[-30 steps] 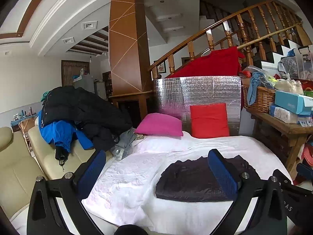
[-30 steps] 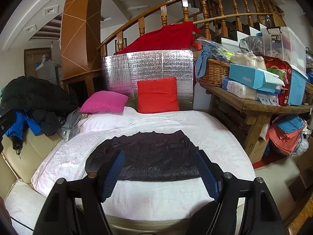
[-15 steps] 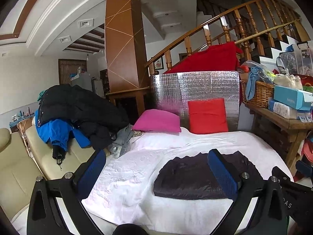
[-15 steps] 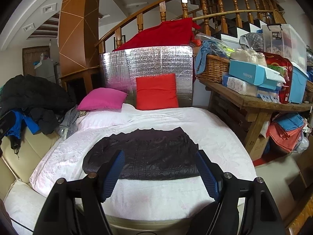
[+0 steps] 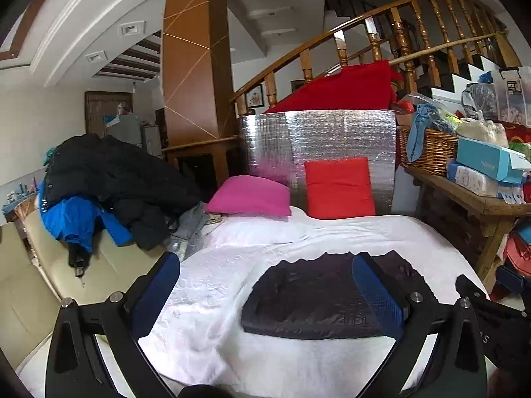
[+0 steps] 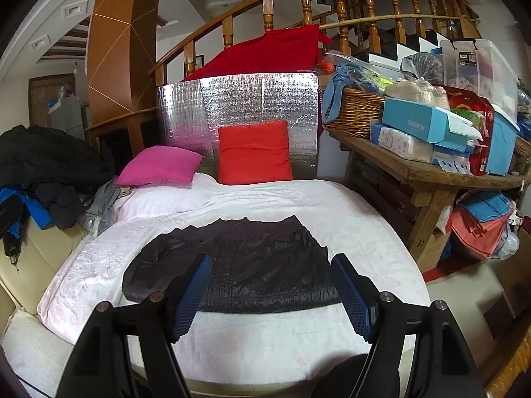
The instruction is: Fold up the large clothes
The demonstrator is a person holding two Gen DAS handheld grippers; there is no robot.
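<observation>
Jaws of left gripper (image 5: 265,293) and right gripper (image 6: 270,293) both spread, empty; dark garment (image 6: 239,265) lies part-folded on bed (image 6: 232,341) just beyond them; advisable: pinch near edge at both corners, lift evenly.

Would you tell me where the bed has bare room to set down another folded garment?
Free: white bedspread in front of the dark folded garment, and between it and the pink pillow. Crowded: clothes pile and wooden table.
</observation>
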